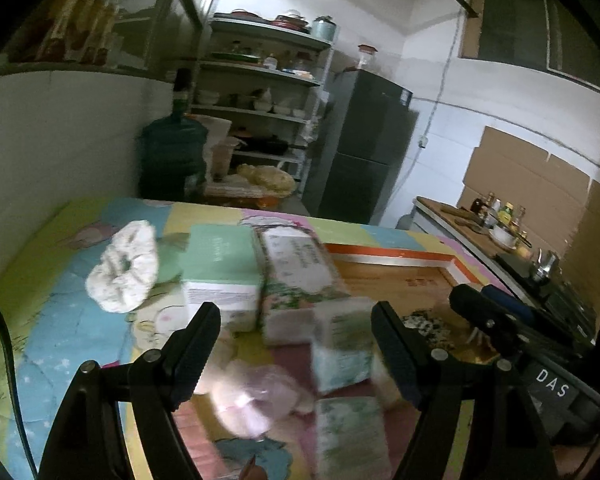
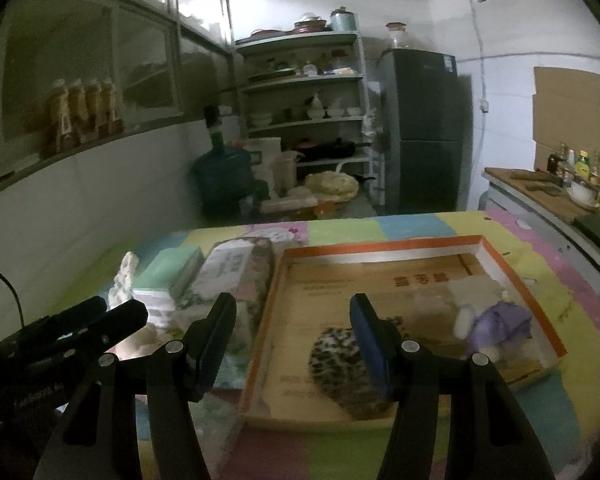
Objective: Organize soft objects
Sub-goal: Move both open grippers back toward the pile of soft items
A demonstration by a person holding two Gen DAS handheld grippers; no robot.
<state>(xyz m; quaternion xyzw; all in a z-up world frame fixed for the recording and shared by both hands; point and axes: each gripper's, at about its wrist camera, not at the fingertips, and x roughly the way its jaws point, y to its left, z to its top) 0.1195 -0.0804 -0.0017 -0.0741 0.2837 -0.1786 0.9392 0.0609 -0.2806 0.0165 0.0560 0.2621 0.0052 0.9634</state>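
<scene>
Two grippers: left gripper [image 1: 294,344] and right gripper [image 2: 292,332], jaws apart, empty.
Tray [image 2: 384,245]: leopard-print pouch [image 2: 336,354] inside, near front edge.
Tissue packs [image 1: 296,276]: beside the tray's left edge.

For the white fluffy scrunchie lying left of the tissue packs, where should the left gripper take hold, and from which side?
Grip the near rim of the white scrunchie, coming from above and the near side with the left gripper. It leans tilted against the mint-green box, so the far side is blocked; its ring shape lets one finger enter the hole and pinch the soft band.
</scene>
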